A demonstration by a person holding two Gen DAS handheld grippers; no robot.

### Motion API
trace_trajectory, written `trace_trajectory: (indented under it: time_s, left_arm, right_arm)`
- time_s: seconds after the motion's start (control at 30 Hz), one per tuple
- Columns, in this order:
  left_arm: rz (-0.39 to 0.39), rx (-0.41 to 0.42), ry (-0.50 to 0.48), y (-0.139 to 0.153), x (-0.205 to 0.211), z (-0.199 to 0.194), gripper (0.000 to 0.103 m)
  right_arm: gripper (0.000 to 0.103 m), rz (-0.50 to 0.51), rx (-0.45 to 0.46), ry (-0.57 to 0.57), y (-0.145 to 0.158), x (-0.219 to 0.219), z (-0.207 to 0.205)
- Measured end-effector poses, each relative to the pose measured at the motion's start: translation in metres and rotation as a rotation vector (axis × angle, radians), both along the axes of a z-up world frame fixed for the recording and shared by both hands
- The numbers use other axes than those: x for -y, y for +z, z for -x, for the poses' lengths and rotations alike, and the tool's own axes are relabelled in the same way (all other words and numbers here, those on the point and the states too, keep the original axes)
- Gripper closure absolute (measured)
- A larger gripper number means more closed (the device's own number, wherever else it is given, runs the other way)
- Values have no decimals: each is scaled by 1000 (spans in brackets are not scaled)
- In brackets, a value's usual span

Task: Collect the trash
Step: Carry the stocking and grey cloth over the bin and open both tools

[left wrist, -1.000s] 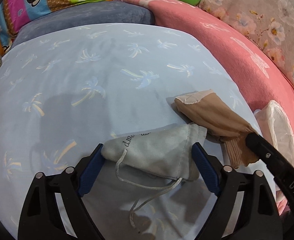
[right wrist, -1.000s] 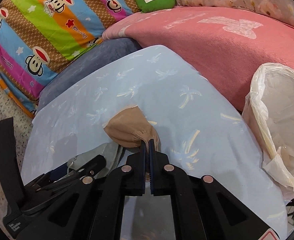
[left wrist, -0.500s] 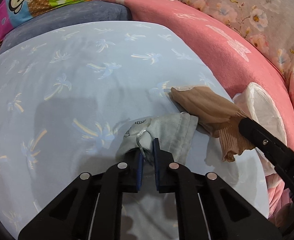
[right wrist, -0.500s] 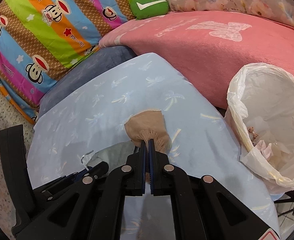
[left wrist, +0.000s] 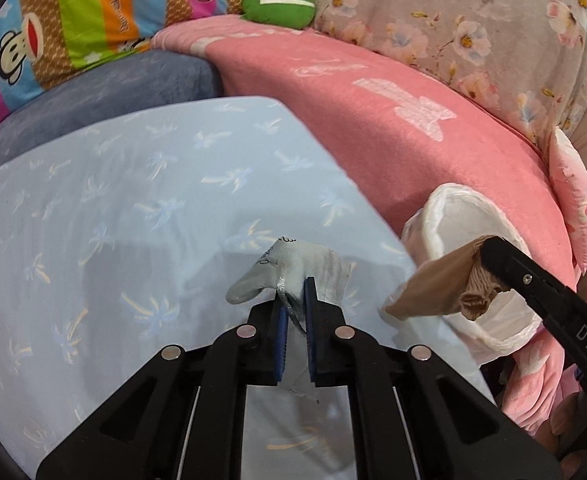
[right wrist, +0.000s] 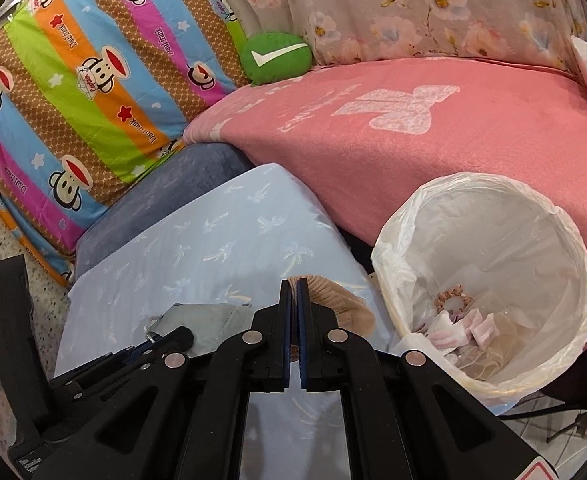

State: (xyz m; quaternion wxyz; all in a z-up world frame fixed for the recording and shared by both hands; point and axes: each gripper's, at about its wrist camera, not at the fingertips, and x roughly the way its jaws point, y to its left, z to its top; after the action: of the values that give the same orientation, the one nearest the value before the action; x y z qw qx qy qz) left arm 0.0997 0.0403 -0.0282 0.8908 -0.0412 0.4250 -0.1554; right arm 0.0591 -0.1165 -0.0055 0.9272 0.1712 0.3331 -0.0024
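Two grippers: both clamped on soft trash, both lifted off the light blue sheet (left wrist: 141,184)
Landmark: bin with white liner (right wrist: 489,280), standing against the pink blanket
Pink blanket (right wrist: 433,136): behind the bin, largest spread of fabric past the sheet
Floral fabric (right wrist: 413,8): behind the pink blanket, far side from the bin
Striped monkey pillow (right wrist: 89,92): well left of the bin, beyond the sheet
Light blue sheet: just left of the bin, palm print, edge close to the liner
Grey-blue cushion (right wrist: 165,200): left of the bin, between sheet and pillow
Bin contents: crumpled pinkish tissue and a small beaded ring at the bottom
Green plush (right wrist: 275,58): up behind the bin, between the pillow and the floral fabric
Left gripper (left wrist: 295,292): jaws clenched on the grey drawstring pouch (left wrist: 293,268), which hangs above the sheet, left of the bin
Right gripper (right wrist: 292,292): jaws pinched on the beige stocking (right wrist: 333,300), bunched just left of the bin rim
Beige stocking, left wrist view: dangles in front of the liner's near rim
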Motion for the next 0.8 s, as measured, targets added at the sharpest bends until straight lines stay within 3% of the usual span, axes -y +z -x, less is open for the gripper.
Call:
trace_trajectory:
  time_s: [0.4,0.8]
  left_arm:
    - [4,118,-127,49,65,7,95]
    - [-10,156,-254,65,130,18,95]
  right_arm:
    - [101,10,107,-126,41,69,36]
    - [100,19,146,-253,54,135,69]
